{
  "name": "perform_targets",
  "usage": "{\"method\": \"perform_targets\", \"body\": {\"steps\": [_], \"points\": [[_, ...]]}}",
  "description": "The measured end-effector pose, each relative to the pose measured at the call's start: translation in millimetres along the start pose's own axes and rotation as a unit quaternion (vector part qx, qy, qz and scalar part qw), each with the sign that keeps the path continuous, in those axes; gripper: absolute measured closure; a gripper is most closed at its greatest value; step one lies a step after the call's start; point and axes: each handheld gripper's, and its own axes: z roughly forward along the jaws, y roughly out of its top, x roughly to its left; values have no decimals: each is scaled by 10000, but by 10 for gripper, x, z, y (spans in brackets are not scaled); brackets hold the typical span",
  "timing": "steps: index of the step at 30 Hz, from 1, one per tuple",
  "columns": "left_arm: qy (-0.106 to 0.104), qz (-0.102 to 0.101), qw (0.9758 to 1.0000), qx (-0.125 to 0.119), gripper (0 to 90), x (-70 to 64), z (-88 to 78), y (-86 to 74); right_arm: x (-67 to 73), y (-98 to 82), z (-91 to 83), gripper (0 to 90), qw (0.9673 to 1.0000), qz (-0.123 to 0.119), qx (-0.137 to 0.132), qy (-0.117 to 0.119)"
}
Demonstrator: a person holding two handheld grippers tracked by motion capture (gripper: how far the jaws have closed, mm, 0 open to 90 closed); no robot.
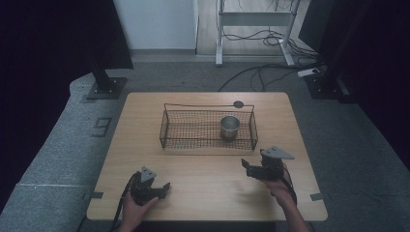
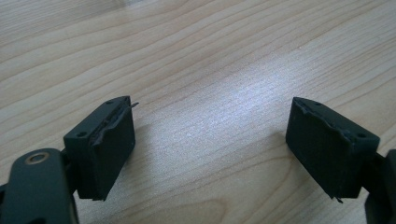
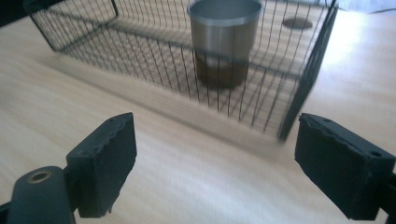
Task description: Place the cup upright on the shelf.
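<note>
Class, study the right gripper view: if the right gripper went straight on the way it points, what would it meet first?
Most likely the near wire wall of the basket, with the metal cup behind it. The right gripper is open; only bare table lies between.

Right gripper view: wire basket (image 3: 154, 60) blurred, its left end cut off by the frame. Metal cup (image 3: 225, 39) rim cropped at top, lower half veiled behind mesh.
</note>
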Motion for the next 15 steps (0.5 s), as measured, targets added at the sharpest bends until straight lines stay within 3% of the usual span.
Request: {"method": "perform_targets", "body": {"steps": [8, 15], "points": [[0, 0, 10000, 0, 157, 0, 0, 0, -40, -378, 31, 133, 9994, 213, 266, 59], [2, 1, 10000, -1, 158, -1, 0, 0, -30, -471, 76, 137, 9989, 148, 437, 0]]}}
